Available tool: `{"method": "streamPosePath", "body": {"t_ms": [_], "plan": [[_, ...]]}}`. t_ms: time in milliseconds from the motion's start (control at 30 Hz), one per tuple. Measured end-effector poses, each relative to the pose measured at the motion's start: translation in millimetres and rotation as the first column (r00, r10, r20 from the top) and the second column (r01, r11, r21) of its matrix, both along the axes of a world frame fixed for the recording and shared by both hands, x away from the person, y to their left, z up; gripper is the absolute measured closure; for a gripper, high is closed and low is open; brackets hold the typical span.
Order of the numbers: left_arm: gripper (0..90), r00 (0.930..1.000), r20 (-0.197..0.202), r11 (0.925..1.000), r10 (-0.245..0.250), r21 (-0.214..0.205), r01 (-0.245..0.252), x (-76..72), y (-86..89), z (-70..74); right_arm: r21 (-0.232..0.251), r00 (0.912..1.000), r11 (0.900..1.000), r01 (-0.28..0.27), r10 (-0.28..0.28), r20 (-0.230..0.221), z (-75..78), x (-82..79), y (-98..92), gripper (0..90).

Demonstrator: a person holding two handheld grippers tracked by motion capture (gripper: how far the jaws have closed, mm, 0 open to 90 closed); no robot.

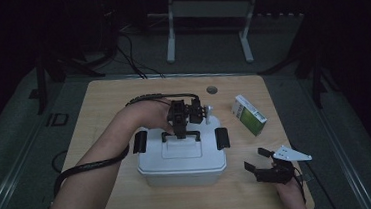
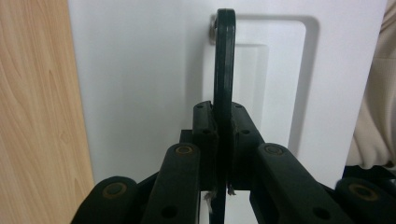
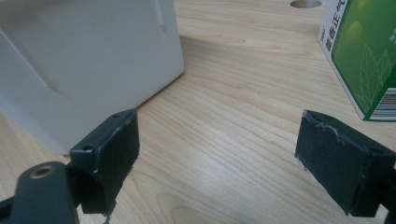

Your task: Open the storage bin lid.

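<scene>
So that we can lift the white box (image 1: 182, 160), our left claw (image 1: 179, 130) pinches its black handle (image 2: 224, 70), while our right claw (image 1: 263, 166) waits spread wide above the worktop (image 1: 108, 100).

My right gripper (image 3: 217, 154) hangs low over the wooden table (image 3: 243, 93) with its two black jaws spread wide and nothing but bare wood grain between them; the pads look scuffed along their edges; the corner of the white plastic box (image 3: 88, 60) stands just beyond my left-hand jaw; a green-and-white carton (image 3: 362, 56) with a barcode lies at the right edge; a round hole (image 3: 306, 3) sits in the tabletop at the top.
</scene>
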State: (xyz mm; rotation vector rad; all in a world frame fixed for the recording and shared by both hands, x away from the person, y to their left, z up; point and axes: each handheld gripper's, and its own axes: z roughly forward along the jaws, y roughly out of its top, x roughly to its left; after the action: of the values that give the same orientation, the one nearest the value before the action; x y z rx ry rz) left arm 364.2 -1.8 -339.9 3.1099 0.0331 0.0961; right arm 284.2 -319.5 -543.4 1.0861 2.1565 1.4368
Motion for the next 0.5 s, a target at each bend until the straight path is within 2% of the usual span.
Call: {"method": "streamPosePath", "body": {"t_ms": [133,500], "plan": [[84.2,0.9996,0.027,1.0,0.003,0.001,-0.003,-1.1,3.6,8.8,0.002,1.0,1.0,0.0,0.0,-0.002,0.2,-0.1,0.3,13.3],[84.2,0.9983,0.056,0.9997,0.016,-0.021,-0.015,-5.1,18.3,33.7,-0.002,1.0,1.0,0.0,0.0,-0.006,0.3,-0.3,1.0,13.3]]}}
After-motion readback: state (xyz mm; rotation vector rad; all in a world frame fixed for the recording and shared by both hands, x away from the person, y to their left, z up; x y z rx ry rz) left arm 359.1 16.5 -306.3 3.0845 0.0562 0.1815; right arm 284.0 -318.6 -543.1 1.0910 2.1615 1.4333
